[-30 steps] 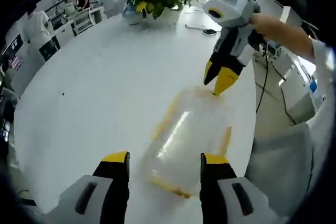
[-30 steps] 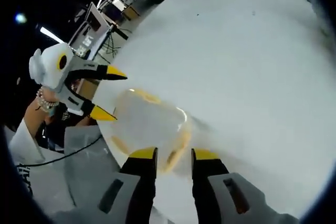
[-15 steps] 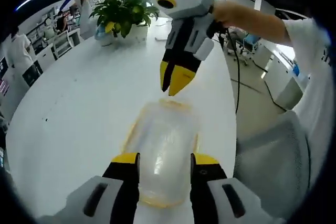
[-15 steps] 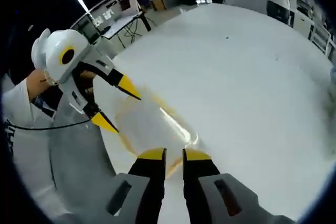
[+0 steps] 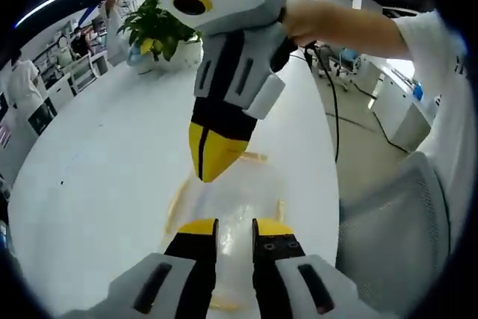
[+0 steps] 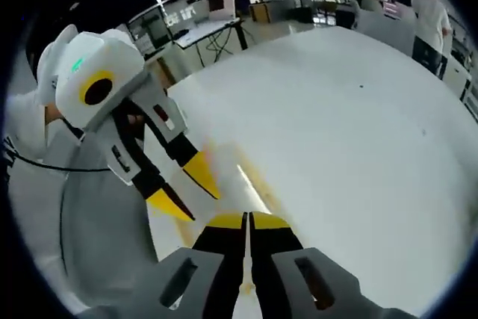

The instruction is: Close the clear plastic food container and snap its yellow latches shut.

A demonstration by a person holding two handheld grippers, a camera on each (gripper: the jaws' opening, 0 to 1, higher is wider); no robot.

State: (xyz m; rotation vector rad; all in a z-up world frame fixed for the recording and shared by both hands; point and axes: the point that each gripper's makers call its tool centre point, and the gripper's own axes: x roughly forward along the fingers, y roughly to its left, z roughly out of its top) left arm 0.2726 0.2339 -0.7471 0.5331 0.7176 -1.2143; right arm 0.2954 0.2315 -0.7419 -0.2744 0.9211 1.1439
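Here the clear container [image 5: 228,211] lies on the white counter [image 5: 104,162] between my claws, my left claw [image 5: 227,227] nearly together over its near end, my right claw [image 6: 247,220] pressed together; light, slick plastic, so I'd press at its yellow latches [image 5: 252,157].

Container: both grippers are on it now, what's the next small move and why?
Probably press the right gripper down on the container's far end to seat a yellow latch there. In the left gripper view its shut tips sit right at that end, while the left gripper has nearly closed over the near end, steadying it. I can't tell if any latch is snapped.
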